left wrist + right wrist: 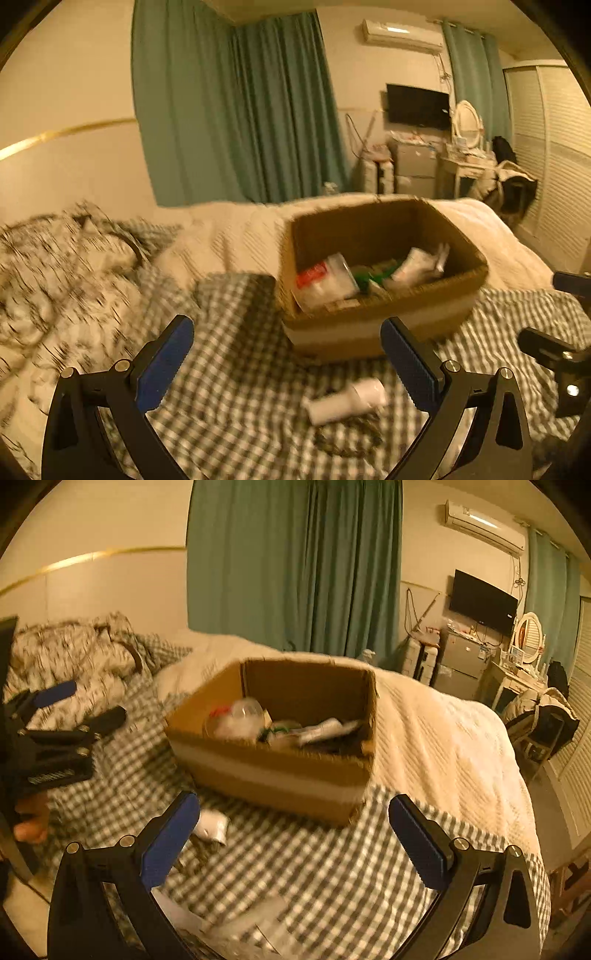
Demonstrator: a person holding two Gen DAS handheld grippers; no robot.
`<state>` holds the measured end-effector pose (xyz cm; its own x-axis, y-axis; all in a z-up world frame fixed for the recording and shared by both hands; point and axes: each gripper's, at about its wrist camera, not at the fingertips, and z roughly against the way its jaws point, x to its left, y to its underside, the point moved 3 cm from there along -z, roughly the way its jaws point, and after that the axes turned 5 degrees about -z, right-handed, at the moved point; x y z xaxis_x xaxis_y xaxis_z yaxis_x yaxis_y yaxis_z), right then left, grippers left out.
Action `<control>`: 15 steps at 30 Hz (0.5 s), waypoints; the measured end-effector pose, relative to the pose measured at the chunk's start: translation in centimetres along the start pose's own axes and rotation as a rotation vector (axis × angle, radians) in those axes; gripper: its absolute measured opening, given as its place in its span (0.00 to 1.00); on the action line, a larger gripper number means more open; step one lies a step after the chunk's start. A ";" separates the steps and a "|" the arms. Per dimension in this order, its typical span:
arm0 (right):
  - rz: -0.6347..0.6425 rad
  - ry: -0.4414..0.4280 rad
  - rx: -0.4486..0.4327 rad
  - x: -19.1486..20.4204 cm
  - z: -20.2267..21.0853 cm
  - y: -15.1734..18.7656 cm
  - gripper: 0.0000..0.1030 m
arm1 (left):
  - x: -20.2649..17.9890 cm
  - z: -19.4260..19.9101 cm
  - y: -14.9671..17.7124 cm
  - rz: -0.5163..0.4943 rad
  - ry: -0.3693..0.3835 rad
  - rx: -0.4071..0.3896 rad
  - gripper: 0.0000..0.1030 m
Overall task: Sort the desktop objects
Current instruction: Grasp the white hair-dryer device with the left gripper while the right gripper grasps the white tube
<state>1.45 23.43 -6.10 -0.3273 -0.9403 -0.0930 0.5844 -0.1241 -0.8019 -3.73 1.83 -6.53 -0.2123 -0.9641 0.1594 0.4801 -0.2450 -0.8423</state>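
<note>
A cardboard box [373,325] [266,771] stands on the checked bedspread and holds several small items, among them a clear packet with a red label [325,280] and something green. A white bottle [347,400] lies on its side on the spread in front of the box, and a dark tangled cord [351,432] lies beside it. My left gripper [286,363] hovers above the bottle, open and empty. My right gripper [295,840] hangs open before the box with nothing between its fingers. The white bottle [212,825] shows just past its left fingertip. The left gripper [55,734] appears at the left edge.
The bed carries a checked spread [295,871], a cream blanket [436,731] behind the box and a crumpled patterned quilt [62,280] on the left. A clear plastic piece [243,926] lies near the right gripper. A dresser, television and chair stand at the far right wall.
</note>
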 end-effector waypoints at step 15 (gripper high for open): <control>-0.161 -0.102 0.368 -0.6 -7.0 6.3 0.94 | -0.5 -4.4 5.5 -0.018 0.012 0.178 1.00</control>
<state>0.15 25.44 -15.21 -0.3717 -0.9240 0.0900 0.7646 -0.3597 -0.5348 -4.74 1.37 -13.48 -0.2318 -0.9583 0.1669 0.6191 -0.2777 -0.7346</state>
